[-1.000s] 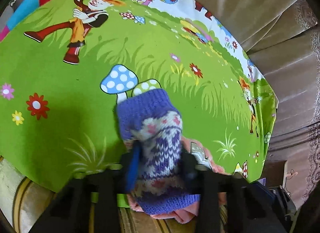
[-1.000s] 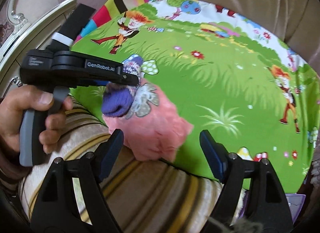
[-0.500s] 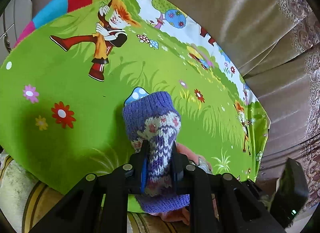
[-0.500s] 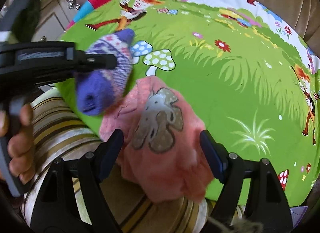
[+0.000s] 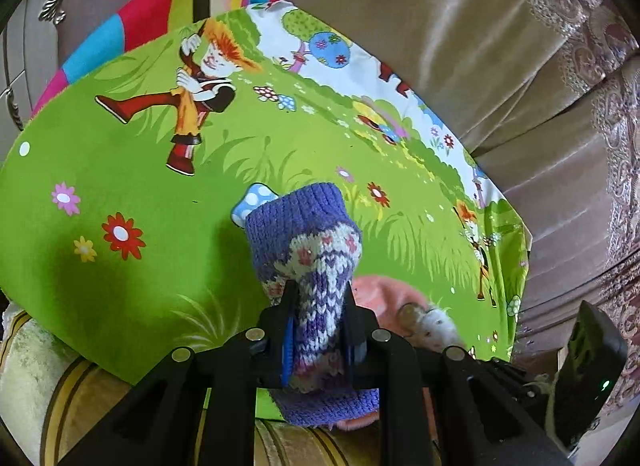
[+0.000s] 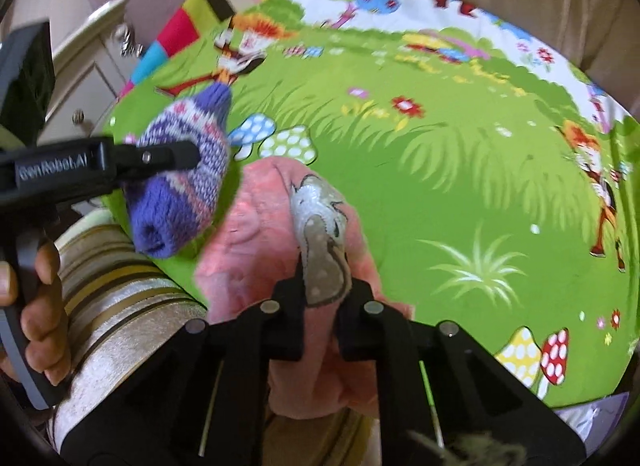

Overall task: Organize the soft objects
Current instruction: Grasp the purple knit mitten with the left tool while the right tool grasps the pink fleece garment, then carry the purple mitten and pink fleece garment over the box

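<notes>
A beige curtain (image 5: pixel 460 37) hung behind the bed, and over a striped cushion (image 6: pixel 120 286) lay the big green cartoon sheet (image 5: pixel 120 193), smooth printed cotton with flowers and spotted mushrooms; I took that sheet as my landmark. At the sheet's near edge, half off it onto the cushion, sat the pink fleece garment (image 6: pixel 256 234), a soft rumpled heap with a grey appliqué patch on top. My right gripper (image 6: pixel 322 290) had its jaws drawn in narrow on a fold of that fleece right at the patch, with the cloth bunched up between the pads. Just left of the pink heap, lifted clear above the sheet's near edge, was the purple knitted sock (image 5: pixel 308 266), chunky ribbed wool with a white-and-pink band. My left gripper (image 5: pixel 318 322) pinched it across the middle, jaws narrow; its long axis ran along the fingers, cuff pointing away over the sheet, toe drooping back towards me. I judged the two pieces just apart, so separating them would depend on pulling each hand outward along that edge.
</notes>
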`<state>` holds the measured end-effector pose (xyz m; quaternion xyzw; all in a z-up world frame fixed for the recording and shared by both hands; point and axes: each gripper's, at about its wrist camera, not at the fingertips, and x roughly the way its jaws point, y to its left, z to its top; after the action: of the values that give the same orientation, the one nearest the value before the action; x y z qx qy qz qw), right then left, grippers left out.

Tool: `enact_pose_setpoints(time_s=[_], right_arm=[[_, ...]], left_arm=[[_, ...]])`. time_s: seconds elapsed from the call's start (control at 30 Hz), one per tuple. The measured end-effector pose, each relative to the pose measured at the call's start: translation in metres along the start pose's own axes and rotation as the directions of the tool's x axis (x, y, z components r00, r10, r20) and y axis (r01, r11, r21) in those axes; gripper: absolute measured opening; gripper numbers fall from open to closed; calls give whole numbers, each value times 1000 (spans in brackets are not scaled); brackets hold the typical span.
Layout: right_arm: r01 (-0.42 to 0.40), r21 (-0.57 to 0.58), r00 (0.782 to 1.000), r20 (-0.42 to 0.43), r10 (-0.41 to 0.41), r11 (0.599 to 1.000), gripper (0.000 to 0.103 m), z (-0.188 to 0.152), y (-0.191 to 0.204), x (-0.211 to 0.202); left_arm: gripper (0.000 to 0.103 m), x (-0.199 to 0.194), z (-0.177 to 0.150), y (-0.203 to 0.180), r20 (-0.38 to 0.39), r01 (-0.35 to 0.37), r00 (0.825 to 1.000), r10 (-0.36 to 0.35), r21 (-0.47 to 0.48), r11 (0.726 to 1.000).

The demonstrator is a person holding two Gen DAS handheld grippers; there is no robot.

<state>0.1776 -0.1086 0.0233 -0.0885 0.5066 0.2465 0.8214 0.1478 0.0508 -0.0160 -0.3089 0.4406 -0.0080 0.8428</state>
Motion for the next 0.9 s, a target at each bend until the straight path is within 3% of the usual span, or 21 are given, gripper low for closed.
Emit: enact_pose_setpoints(time_s=[0.23,0.5,0.9], right_arm=[[40,97,994,93,-49,994,13,-14,-29,-46],[116,208,975,161,-151,971,13,-51,-76,-111],[286,383,912,173,-372,878,13,-133,-150,-205]], left_arm=[[19,-7,-10,-25,1,17,1000,-17,49,999],[19,-11,-31,-79,-23,65,998,-62,155,986],[19,-6,-85,-192,-117,186,981,-154,355,916]])
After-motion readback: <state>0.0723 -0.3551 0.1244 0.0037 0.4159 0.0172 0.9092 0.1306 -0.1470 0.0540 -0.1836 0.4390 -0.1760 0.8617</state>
